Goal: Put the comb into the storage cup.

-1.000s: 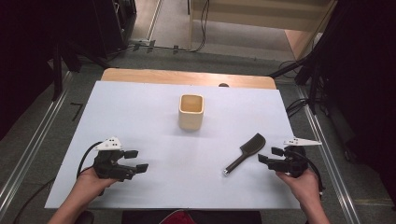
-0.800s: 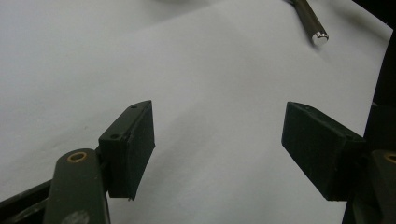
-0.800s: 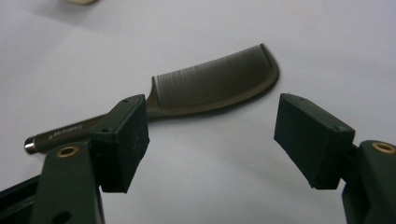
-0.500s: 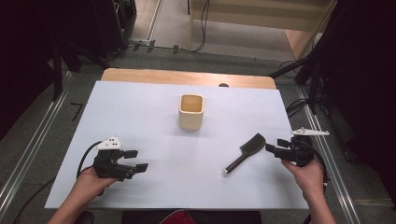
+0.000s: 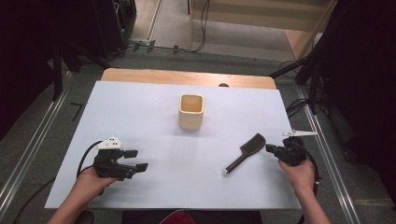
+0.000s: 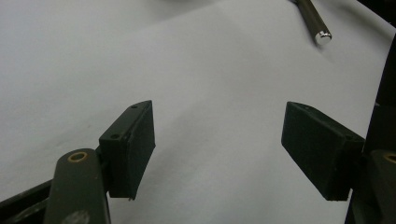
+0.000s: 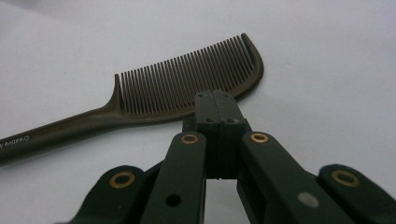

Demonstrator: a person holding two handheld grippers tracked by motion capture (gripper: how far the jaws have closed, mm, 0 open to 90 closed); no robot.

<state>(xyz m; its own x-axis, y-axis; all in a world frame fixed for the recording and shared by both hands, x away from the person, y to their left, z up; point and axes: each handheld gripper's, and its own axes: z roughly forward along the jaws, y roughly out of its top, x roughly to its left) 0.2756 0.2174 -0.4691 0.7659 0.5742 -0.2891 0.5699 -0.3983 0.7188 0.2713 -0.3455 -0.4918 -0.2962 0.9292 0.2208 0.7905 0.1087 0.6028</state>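
Resting low at the sheet's (image 5: 140,100) near-left, the left gripper (image 5: 138,160) has its jaws spread with nothing between them. A wooden cup (image 5: 191,112) stands mid-table. Further right lies the comb (image 5: 245,153), and the right gripper (image 5: 270,148), jaws just pressed together and empty, sits at its spine.

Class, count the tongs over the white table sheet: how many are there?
2: left tongs near the sheet's front left, jaws open; right tongs at the front right, shut beside the comb.
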